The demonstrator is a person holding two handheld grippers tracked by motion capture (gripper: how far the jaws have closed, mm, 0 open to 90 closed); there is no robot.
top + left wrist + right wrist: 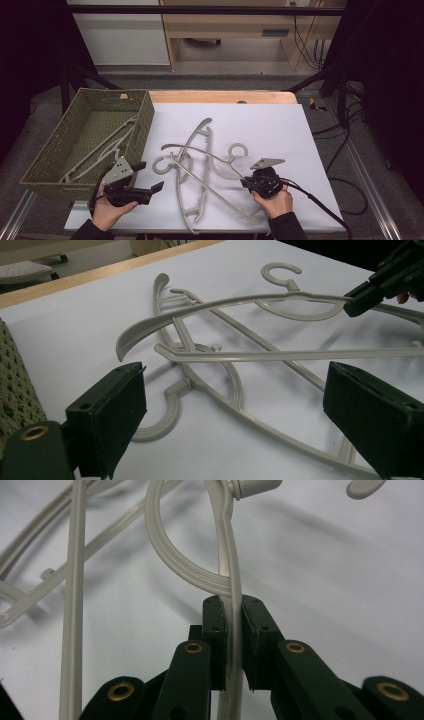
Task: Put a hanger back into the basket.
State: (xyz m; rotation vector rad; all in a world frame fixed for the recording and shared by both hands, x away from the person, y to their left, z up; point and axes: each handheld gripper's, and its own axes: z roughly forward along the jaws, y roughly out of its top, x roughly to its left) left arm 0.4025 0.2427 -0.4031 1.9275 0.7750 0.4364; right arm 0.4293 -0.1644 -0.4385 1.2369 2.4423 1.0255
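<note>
White sheeting (270, 125) covers the table, with a wooden edge at the far side and dark floor and cabinets beyond. From the high view, a green basket (60, 145) sits at the left corner with one pale hanger (102, 145) lying inside it; that basket appears in the left gripper view as just a sliver of weave at the left edge. On the sheet lies a tangle of hangers (200, 170), seemingly three, crossing and overlapping one another; the exact count is hard to tell. The right gripper (246, 183), held in the right hand (274, 201), reaches into the tangle from the right. Its own view gives what the high view cannot: both jaws are pressed tight on a hanger's thin arm (233, 630), just below where the curved bar meets it. The left gripper (149, 176), in the left hand (111, 207), hovers beside the basket's near corner, its jaws wide apart with nothing between them; its view looks across the tangle to the other gripper (362, 295) pinching the raised hanger.
</note>
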